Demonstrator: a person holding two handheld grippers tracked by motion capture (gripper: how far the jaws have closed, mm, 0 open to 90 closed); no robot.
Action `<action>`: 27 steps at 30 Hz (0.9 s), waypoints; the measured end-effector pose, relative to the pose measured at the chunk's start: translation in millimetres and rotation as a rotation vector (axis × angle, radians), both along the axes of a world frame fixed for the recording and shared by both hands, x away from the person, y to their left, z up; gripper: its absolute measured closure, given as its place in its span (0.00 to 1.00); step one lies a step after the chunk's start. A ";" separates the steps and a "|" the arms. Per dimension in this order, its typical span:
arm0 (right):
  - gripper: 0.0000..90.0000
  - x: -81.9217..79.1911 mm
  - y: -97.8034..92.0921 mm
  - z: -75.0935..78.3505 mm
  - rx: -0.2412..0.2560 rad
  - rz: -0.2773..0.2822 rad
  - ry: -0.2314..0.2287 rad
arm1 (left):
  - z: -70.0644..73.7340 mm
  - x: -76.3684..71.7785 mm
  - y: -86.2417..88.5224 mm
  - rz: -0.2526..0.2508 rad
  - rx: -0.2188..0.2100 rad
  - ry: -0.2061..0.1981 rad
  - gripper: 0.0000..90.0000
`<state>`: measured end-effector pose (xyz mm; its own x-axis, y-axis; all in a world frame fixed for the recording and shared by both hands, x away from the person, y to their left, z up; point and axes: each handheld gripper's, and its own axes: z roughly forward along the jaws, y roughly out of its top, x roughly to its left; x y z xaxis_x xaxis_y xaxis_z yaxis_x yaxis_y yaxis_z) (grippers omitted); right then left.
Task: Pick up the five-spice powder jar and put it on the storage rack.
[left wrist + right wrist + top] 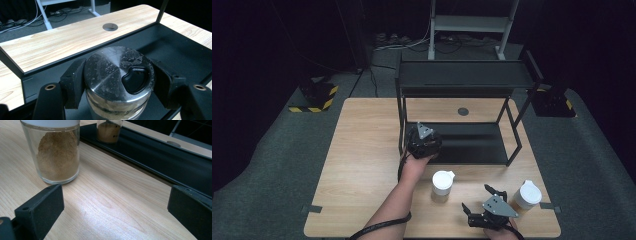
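My left gripper is shut on a glass jar with a scratched steel lid. It holds the jar at the left end of the black shelf's lower tier. The same jar, brown powder inside, shows far off in the right gripper view, low on that tier. My right gripper stands open near the table's front edge with nothing between its fingers. A white-lidded jar of brown powder stands just left of it. Another white-lidded jar stands to its right.
The black two-tier shelf frame occupies the back middle of the wooden table. A round cable hole lies in the tabletop behind the lower tier. The shelf's thin uprights flank my left gripper.
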<state>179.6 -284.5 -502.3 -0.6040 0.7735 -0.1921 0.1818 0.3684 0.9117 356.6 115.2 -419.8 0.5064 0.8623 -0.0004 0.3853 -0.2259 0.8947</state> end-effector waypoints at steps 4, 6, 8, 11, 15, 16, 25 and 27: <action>0.00 0.4 -0.2 0.2 0.002 0.000 0.003 | 0.1 -0.1 -0.4 0.006 0.000 -0.001 0.36; 0.00 0.3 -0.4 0.0 0.003 0.000 0.002 | 0.1 0.2 -0.1 0.011 -0.006 0.003 0.35; 0.00 0.4 -0.6 0.0 0.005 -0.001 0.003 | -0.1 0.1 0.6 0.015 -0.016 0.003 0.32; 0.00 0.6 -0.7 0.1 0.005 0.000 0.004 | 0.9 -0.1 1.8 0.015 -0.022 0.002 0.28; 0.00 0.6 -0.7 0.1 0.005 0.000 0.004 | 2.6 -0.9 3.3 0.015 -0.023 -0.002 0.25; 0.00 0.7 -0.7 0.1 0.005 0.000 0.004 | 3.2 -1.3 3.5 0.012 -0.020 -0.004 0.24; 0.00 0.7 -0.7 0.1 0.006 -0.001 0.004 | 6.2 -6.6 3.0 -0.003 -0.015 -0.025 0.21; 0.00 0.7 -0.7 0.1 0.005 -0.001 0.004 | 7.7 -7.2 3.5 -0.010 -0.014 -0.025 0.20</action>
<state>180.3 -285.1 -502.2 -0.6043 0.7749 -0.1855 0.1856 0.3633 0.9130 349.4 118.7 -412.0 0.5150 0.8572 0.0003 0.3604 -0.2169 0.9072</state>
